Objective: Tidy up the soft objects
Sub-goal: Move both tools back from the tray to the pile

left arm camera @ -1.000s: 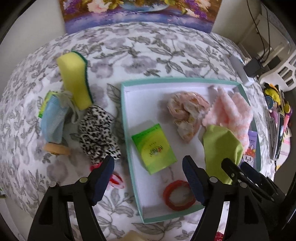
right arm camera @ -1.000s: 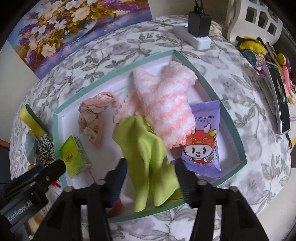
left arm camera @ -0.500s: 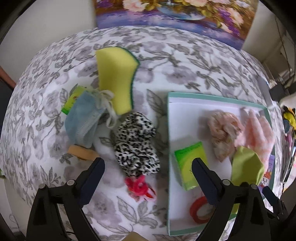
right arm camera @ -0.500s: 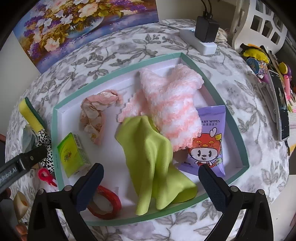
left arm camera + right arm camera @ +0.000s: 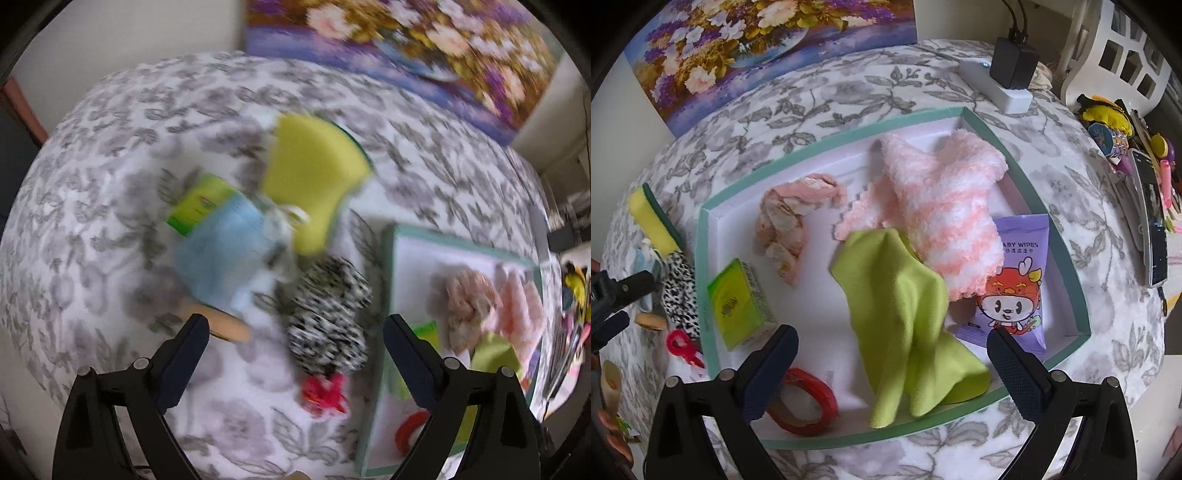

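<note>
A teal-rimmed white box (image 5: 1078, 306) holds a lime cloth (image 5: 905, 310), a pink-and-white fluffy cloth (image 5: 942, 206), a pink scrunchie (image 5: 786, 218), a green tissue pack (image 5: 738, 302), a purple wipes pack (image 5: 1015, 284) and a red ring (image 5: 805, 402). My right gripper (image 5: 890, 369) is open and empty above the lime cloth. My left gripper (image 5: 295, 350) is open and empty over the leopard scrunchie (image 5: 328, 317), which lies on the table left of the box (image 5: 388, 280). A yellow sponge (image 5: 314, 173), a blue cloth (image 5: 225, 251) and a red clip (image 5: 325, 393) lie near it.
The table has a grey floral cover (image 5: 849, 99). A flower painting (image 5: 757, 44) leans at the back. A white power strip with a black charger (image 5: 1004, 81) sits behind the box. A phone (image 5: 1152, 218) and small clutter lie at the right edge.
My right gripper has opened and let go of the lime cloth, which now lies in the box. My left gripper has swung left from the box to over the leopard scrunchie.
</note>
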The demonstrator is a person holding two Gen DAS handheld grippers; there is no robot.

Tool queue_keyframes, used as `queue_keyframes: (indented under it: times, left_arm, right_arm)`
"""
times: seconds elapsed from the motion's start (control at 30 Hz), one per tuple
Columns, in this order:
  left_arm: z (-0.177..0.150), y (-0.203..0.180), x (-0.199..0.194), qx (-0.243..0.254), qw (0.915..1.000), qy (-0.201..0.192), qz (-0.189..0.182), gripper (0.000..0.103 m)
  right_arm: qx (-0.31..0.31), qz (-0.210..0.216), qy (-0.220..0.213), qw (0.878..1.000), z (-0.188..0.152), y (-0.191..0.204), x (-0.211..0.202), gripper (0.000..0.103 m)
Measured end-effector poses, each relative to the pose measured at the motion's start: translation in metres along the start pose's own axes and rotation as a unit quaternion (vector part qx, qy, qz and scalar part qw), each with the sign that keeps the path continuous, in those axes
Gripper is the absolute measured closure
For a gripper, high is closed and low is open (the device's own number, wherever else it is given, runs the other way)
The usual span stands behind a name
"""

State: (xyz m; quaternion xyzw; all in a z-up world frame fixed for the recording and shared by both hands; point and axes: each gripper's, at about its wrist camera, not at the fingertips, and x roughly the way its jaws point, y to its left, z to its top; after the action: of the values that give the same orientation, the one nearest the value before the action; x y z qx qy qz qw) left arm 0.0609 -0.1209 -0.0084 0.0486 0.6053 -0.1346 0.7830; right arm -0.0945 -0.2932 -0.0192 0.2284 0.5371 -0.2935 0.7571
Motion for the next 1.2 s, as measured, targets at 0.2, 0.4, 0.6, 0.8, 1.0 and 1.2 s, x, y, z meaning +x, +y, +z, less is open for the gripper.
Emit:
queue_keyframes:
  times: [0.2,0.4,0.6,0.8,1.0,1.2]
  left_arm:
    - [0.017,0.045,-0.017,-0.042,0.9979,-0.037,0.032,0.008]
    - [0.027,0.102,-0.026,-0.093,0.9923,-0.052,0.063,0.008]
    - [0.029,0.15,-0.025,-0.136,0.9861,-0.054,0.079,0.008]
    - [0.025,0.182,-0.023,-0.165,0.9811,-0.057,0.083,0.008]
    - [0.024,0.189,-0.014,-0.177,0.9813,-0.044,0.061,0.008]
    - [0.025,0.174,-0.007,-0.157,0.9867,-0.03,0.029,0.008]
  right_arm:
    - [-0.008,0.04,-0.024,0.999,0.001,0.03,-0.012,0.0]
    - [-0.054,0.052,-0.034,0.997,-0.005,0.079,-0.018,0.0]
    - [-0.078,0.07,-0.035,0.994,-0.008,0.118,-0.018,0.0]
    - [-0.095,0.091,-0.032,0.991,-0.009,0.156,-0.015,0.0]
    - [-0.133,0.094,-0.02,0.986,-0.015,0.182,-0.005,0.0]
    - [-0.15,0.093,0.002,0.984,-0.023,0.187,0.002,0.004]
